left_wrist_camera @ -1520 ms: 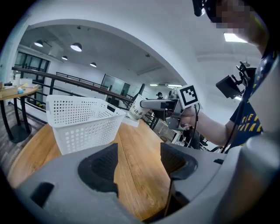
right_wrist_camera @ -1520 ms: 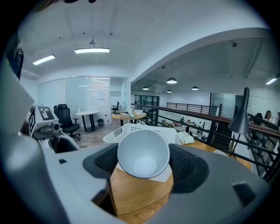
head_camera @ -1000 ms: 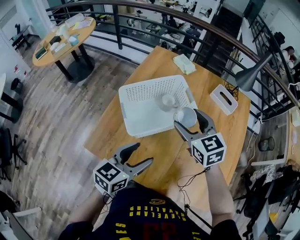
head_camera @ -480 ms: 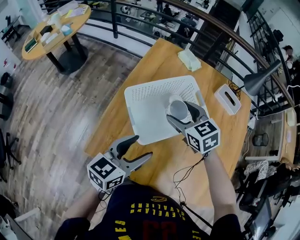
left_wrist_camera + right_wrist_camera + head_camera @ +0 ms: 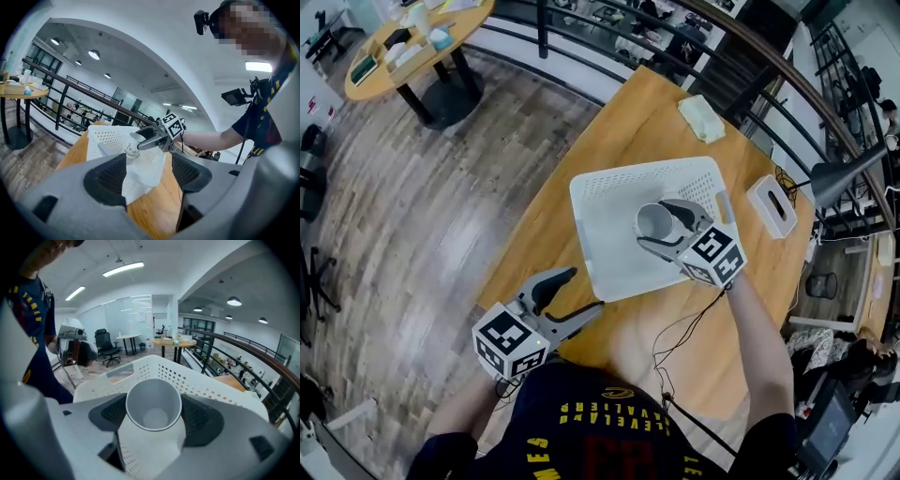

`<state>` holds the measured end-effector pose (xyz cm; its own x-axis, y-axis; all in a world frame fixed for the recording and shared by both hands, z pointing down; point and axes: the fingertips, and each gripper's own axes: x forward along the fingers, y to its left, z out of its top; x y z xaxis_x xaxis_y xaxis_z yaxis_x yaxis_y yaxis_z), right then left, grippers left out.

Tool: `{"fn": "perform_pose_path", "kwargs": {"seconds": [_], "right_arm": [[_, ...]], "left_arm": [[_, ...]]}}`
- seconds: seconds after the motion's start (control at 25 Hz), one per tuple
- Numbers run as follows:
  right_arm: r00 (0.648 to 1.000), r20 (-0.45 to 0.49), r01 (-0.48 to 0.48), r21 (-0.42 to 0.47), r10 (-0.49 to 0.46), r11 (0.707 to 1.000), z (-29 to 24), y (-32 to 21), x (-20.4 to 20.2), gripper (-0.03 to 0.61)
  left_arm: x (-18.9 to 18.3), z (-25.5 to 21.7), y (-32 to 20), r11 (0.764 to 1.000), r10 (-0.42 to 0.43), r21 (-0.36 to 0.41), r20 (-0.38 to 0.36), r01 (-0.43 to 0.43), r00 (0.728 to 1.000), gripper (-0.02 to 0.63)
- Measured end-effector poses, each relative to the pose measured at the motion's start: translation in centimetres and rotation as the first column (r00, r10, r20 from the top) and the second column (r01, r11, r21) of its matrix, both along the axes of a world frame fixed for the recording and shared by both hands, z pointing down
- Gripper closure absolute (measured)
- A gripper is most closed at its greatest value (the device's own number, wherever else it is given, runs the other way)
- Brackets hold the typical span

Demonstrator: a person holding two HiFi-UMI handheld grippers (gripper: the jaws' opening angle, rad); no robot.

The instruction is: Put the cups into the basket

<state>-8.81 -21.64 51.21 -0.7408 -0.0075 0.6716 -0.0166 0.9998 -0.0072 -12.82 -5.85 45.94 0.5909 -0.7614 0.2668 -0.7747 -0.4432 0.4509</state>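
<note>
One cup point(image 5: 153, 404) is shown clamped between the jaws of the right gripper point(image 5: 652, 225), with the basket point(image 5: 602, 246) directly beneath them and release judged outstanding, while the left gripper point(image 5: 584, 291) is seen wide apart with nothing between its jaws.

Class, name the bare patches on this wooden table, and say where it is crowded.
Bare: wood between basket and table's left edge; wood between basket and cloth. Crowded: right gripper with cup over basket, tissue box beside.
</note>
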Motion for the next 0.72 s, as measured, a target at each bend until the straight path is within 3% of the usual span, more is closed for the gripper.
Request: {"fn": "perform_pose_path", "kwargs": {"seconds": [0.2, 0.44, 0.72], "right_arm": [[0.970, -0.109, 0.213, -0.042, -0.216, 0.976, 3.5, 1.4, -0.8, 0.233], [0.881, -0.172, 0.425, -0.125, -0.441, 0.897, 6.7, 4.2, -0.7, 0.233], [0.827, -0.186, 0.514, -0.130, -0.530, 0.848, 9.5, 5.2, -0.8, 0.234]], "left_arm": [[-2.2, 0.7, -0.8, 0.998, -0.061, -0.021, -0.008, 0.061, 0.998, 0.321], [-3.9, 1.8, -1.4, 0.991, -0.125, -0.056, -0.005, 0.125, 0.992, 0.321], [-4.5, 2.8, -1.8, 0.982, -0.165, -0.095, -0.029, 0.162, 0.986, 0.321]]}}
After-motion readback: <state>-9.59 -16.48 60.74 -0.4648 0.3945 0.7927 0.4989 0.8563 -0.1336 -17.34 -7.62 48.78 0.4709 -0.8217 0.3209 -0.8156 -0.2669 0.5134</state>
